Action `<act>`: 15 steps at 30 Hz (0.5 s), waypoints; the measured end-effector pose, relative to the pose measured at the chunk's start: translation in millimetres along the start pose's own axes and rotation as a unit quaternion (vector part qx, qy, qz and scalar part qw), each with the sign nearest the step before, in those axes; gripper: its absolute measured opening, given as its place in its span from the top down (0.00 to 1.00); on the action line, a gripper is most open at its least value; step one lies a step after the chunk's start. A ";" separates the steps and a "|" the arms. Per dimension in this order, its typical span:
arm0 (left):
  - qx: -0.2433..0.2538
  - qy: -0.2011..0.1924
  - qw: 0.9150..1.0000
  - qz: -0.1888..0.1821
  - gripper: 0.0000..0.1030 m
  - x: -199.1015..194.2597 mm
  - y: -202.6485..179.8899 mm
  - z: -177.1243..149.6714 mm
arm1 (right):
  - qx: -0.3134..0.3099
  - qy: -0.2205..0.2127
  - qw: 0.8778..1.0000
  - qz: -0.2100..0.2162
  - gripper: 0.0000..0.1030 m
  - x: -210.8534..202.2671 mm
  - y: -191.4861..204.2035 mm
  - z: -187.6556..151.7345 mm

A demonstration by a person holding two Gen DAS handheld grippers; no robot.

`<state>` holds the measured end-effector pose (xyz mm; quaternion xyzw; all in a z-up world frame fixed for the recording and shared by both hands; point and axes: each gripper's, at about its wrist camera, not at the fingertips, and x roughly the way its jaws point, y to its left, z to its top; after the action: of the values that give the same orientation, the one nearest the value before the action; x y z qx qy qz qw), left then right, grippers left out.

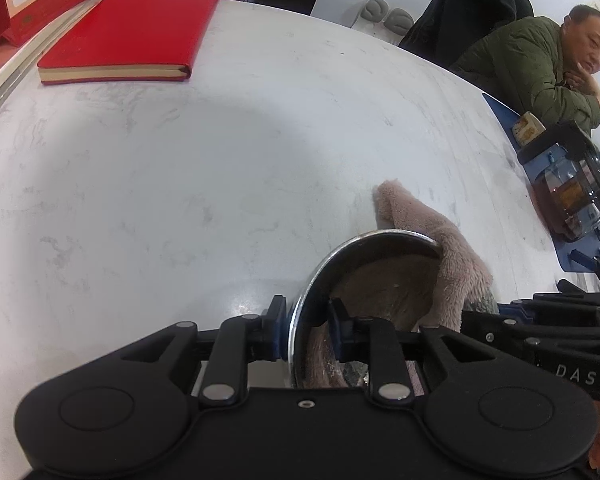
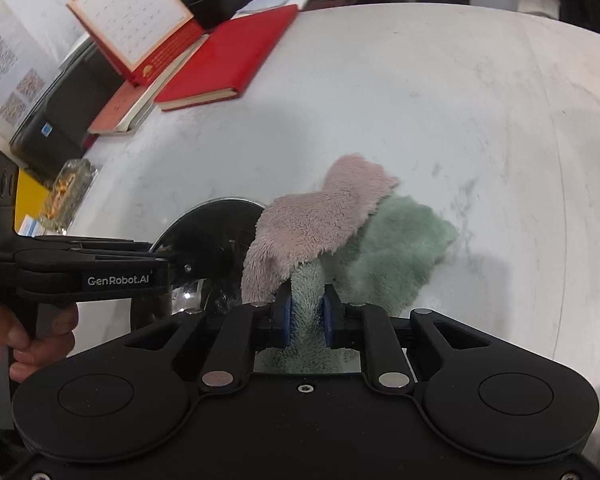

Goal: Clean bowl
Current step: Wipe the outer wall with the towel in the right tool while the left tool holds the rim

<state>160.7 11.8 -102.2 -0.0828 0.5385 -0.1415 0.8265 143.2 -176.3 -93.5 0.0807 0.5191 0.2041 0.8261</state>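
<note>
White marble table point(image 1: 180, 160) broadly clear, left gripper point(image 1: 306, 330) clamping bowl point(image 1: 320, 272) rim, right gripper point(image 2: 307, 312) clenching cloth point(image 2: 320, 224).

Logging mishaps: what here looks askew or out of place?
The bowl is tipped on edge, its rim pinched in the left claw. The cloth, clamped in the right claw, hangs half over the rim, half on the table. This fits wiping; nothing looks spilled or damaged.
</note>
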 end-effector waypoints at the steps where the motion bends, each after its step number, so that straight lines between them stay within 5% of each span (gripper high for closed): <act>1: 0.001 0.000 1.000 0.001 0.79 -0.1 -0.5 -0.3 | -0.002 0.000 1.000 -0.002 0.86 0.3 0.8 0.2; 15: -0.027 -0.004 0.999 0.022 0.83 -8.6 6.4 -13.3 | -0.066 -0.004 0.998 -0.016 0.88 5.6 15.3 12.0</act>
<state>146.2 20.9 -102.0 -0.0936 0.5402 -0.1081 0.8293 152.1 -159.1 -87.4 0.0186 0.5021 0.2247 0.8349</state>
